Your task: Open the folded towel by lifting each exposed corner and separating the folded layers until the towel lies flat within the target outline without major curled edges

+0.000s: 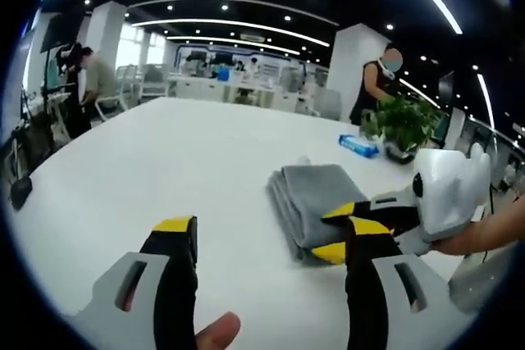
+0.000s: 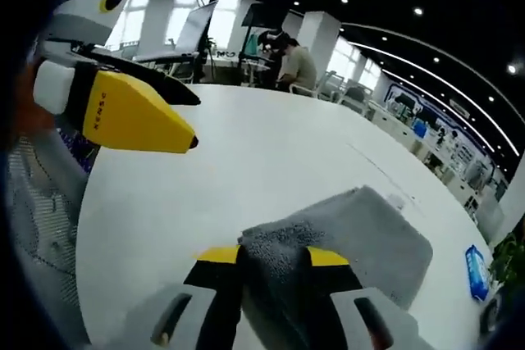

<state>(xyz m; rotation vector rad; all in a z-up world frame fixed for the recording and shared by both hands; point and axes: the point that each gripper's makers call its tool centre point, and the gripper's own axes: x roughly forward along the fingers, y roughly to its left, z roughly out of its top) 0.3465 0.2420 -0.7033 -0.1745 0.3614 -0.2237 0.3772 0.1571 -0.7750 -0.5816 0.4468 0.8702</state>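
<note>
Open-plan office, white tabletop (image 1: 164,161): folded grey towel (image 1: 316,202) lying flat, near corner clamped between right gripper (image 2: 275,258) fingers for lifting; left gripper (image 1: 267,231) fingers apart, waiting beside.

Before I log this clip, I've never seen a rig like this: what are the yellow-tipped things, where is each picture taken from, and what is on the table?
There is no robot here. A person holds a hand-operated two-jaw gripper in each hand, and a fisheye camera rides on each one.

The left gripper view looks along the left gripper, whose yellow-tipped jaws stand apart and hold nothing.

The right gripper view looks along the right gripper, whose jaws are closed on a corner of the folded grey towel.

The towel lies on a white table and looks still folded in layers. Further back on the table are a blue packet and a potted plant. Other people are in the office behind.
</note>
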